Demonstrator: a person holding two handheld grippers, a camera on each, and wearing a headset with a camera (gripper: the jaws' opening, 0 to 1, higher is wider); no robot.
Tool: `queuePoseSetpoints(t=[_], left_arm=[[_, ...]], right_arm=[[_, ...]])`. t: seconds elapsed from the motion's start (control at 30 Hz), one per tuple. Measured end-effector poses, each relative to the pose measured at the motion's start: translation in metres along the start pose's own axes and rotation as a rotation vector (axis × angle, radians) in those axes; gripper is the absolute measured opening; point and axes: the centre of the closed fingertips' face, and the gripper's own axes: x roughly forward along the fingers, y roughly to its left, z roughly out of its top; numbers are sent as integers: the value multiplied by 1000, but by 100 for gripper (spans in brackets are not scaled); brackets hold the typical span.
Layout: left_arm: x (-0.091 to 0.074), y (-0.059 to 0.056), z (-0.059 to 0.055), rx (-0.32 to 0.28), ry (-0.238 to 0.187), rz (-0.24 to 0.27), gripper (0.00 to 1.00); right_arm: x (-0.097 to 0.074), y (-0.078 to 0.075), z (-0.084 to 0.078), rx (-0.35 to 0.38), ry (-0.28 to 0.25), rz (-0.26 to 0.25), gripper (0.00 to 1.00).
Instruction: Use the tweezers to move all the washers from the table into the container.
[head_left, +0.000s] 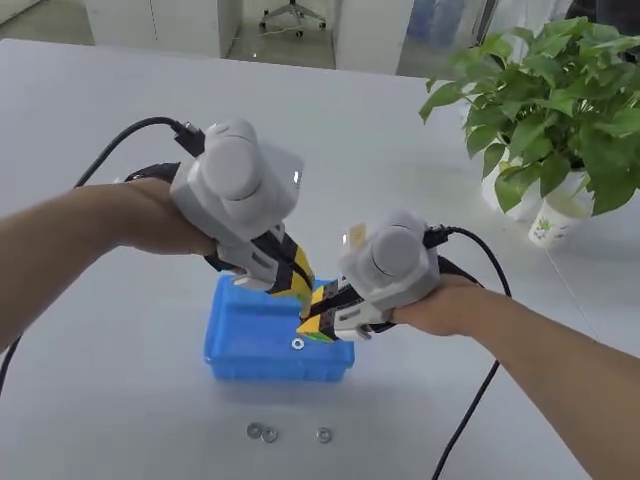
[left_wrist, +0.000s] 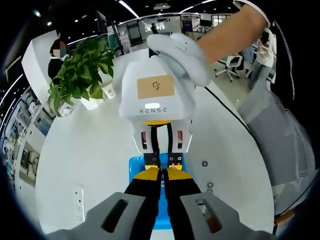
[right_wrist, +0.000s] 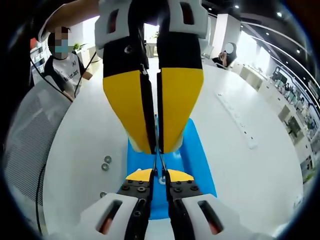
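Note:
Above the blue container (head_left: 230, 350) my two grippers meet tip to tip. The left gripper (head_left: 298, 283) reaches in from the upper left, the right gripper (head_left: 316, 326) from the right. Thin metal tweezers (right_wrist: 160, 169) run from the left gripper's yellow jaws (right_wrist: 156, 149) down into the right gripper (right_wrist: 159, 176), and both look shut on them. In the left gripper view my own jaws (left_wrist: 161, 173) are closed against the right gripper's tips. One washer (head_left: 297, 344) lies inside the container. Three washers (head_left: 269, 434) rest on the table in front of the container (right_wrist: 200, 167), also seen as washers (right_wrist: 106, 163).
A potted plant (head_left: 560, 110) and a white cup (head_left: 553, 222) stand at the far right of the white table (head_left: 120, 400). A power strip (right_wrist: 235, 117) lies along one side. People sit beyond the table edge. Black cables trail from both grippers.

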Motion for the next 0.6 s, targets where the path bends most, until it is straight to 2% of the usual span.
queuePoseSetpoints(t=[0.27, 0.6], left_arm=[[-7, -7, 12, -7, -9, -2, 6], [-5, -22, 22, -3, -19, -16, 6]], right_arm=[[-11, 8, 5, -1, -6, -12, 11], [-20, 24, 3, -7, 3, -19, 11]])
